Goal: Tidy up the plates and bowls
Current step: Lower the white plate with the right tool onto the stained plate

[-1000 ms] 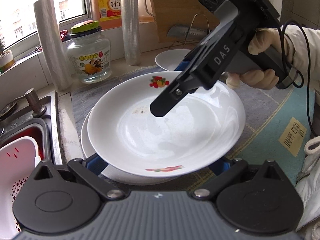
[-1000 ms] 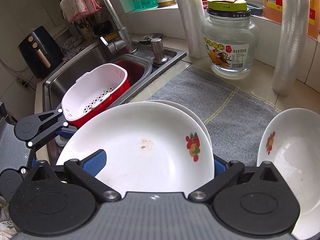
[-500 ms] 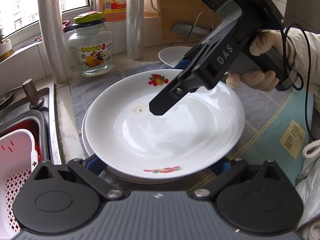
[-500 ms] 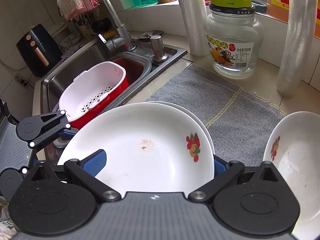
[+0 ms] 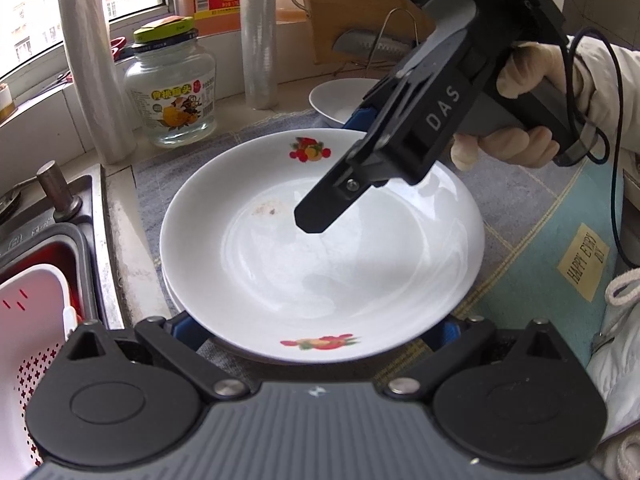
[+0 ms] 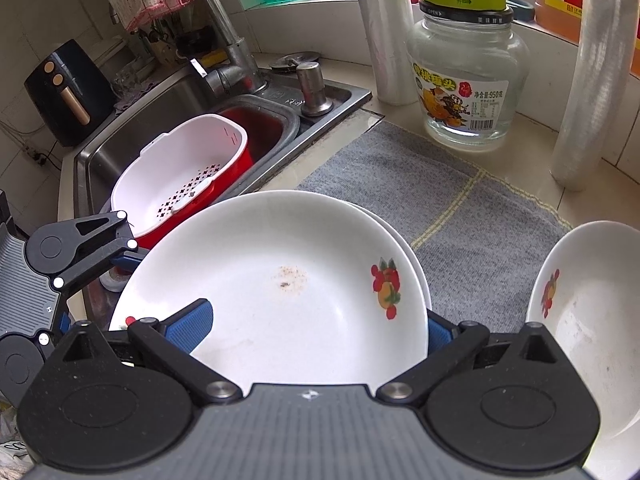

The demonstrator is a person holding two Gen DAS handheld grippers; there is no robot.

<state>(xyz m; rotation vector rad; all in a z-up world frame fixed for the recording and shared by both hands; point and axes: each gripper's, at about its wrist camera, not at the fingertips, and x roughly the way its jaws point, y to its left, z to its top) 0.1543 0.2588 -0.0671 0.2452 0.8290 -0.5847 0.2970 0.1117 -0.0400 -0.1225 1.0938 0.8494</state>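
A white plate with fruit prints [image 5: 320,272] [image 6: 280,300] lies on a second white plate [image 6: 418,268], of which only a sliver shows. They rest on a grey mat [image 6: 400,168]. My left gripper [image 5: 314,330] is open wide, its blue fingers [image 5: 185,329] tucked beside and under the near rim. My right gripper [image 6: 312,328] is open too. One of its fingers [image 6: 188,324] lies over the plate and the other is hidden behind the rim. A white bowl [image 5: 336,100] [image 6: 592,320] sits beyond the plates.
A sink [image 6: 132,136] holds a white colander [image 6: 180,176] in a red basin. A glass jar [image 5: 172,96], two plastic-wrap rolls [image 5: 260,32] and an oil bottle line the windowsill side. A gloved hand [image 5: 520,136] holds the right gripper. A blue mat [image 5: 560,248] lies to the right.
Both grippers have stayed at the top plate. The views have shifted slightly, and less of the lower plate shows at the left than before.
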